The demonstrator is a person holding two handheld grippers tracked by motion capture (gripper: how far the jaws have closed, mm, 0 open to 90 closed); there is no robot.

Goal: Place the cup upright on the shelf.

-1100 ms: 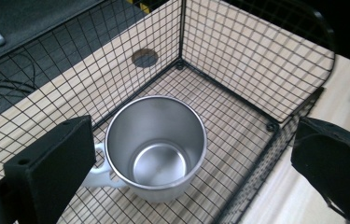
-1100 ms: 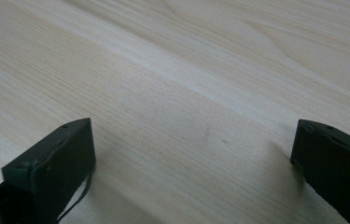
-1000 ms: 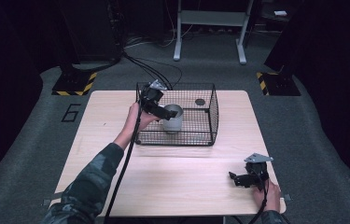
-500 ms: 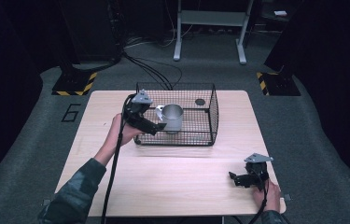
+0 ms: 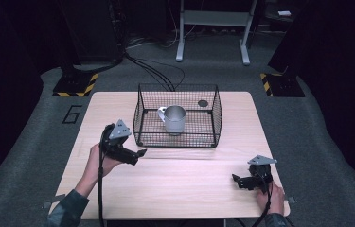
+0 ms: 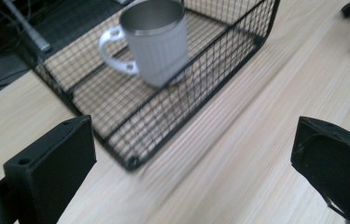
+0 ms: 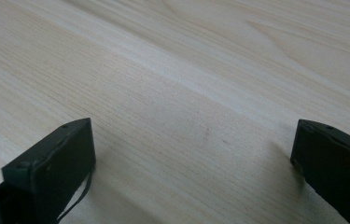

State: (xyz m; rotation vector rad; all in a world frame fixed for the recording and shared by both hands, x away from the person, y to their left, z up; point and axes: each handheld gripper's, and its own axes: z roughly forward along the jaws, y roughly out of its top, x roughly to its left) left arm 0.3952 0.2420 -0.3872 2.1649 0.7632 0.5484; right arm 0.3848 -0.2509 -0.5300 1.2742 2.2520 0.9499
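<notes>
The mug [image 5: 174, 119] has been left upright inside the wire basket [image 5: 217, 111], released by the left gripper [image 5: 136, 154], now drawn back with jaws spread empty, so placing looks done, while the right gripper [image 5: 236, 180] rests gaping on the table [image 5: 184, 189].

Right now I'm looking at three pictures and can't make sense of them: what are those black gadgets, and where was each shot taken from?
No robot here: a person holds two hand-held grippers, each with two black jaws. The high view looks down on a wooden table. The left gripper sits beside a black wire basket; the right gripper rests low near the table's front corner. The other two pictures come from cameras riding on each gripper, looking out between its jaws. The left gripper view shows a metal mug with a white handle standing upright inside the basket. A small dark round thing lies in the basket's far corner. Both grippers are open and hold nothing.
</notes>
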